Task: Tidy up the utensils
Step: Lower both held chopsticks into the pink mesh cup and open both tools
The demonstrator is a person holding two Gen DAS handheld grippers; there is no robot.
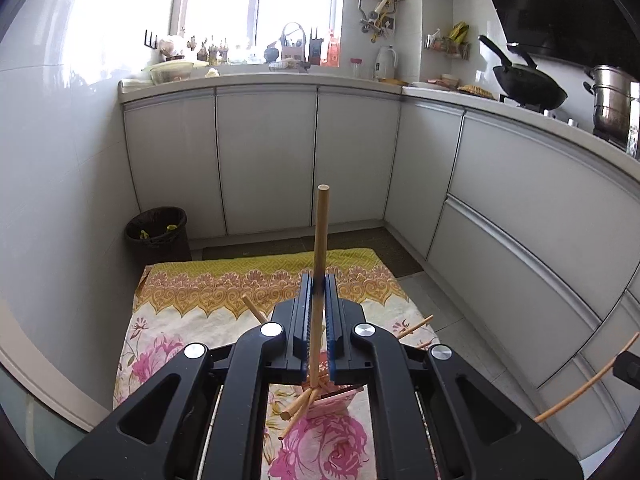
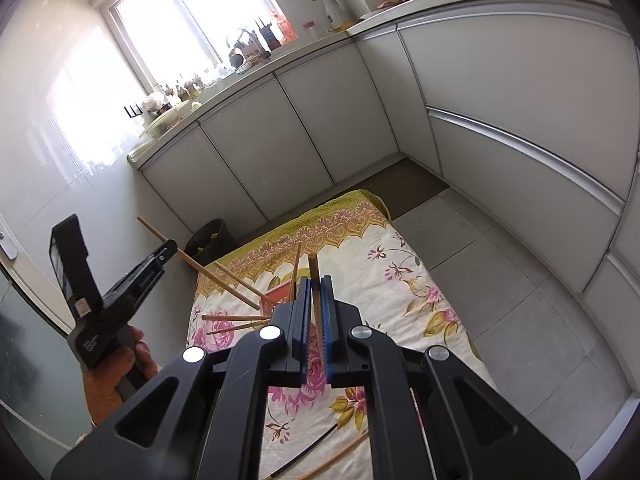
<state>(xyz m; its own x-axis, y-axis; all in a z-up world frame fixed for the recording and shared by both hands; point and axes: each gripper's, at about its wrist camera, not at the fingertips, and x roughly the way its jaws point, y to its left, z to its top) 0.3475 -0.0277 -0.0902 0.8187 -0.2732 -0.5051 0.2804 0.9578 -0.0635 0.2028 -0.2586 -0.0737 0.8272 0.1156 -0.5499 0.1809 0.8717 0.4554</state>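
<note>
Left gripper up over the flowered cloth, fingers pinched nearly together on a light wooden chopstick that stands almost upright between the blue pads. Its lower end reaches down toward a red holder, where more chopsticks splay out at angles.

Right gripper is clamped too, fingers drawn in tight on a darker chopstick, its tip poking up just past the pads. Just beyond it sits the same red holder, sticks leaning out of it to the left. In the right wrist view the left hand holds its gripper tilted, chopstick slanting toward the holder. Two loose sticks lie on the cloth near the bottom edge.
</note>
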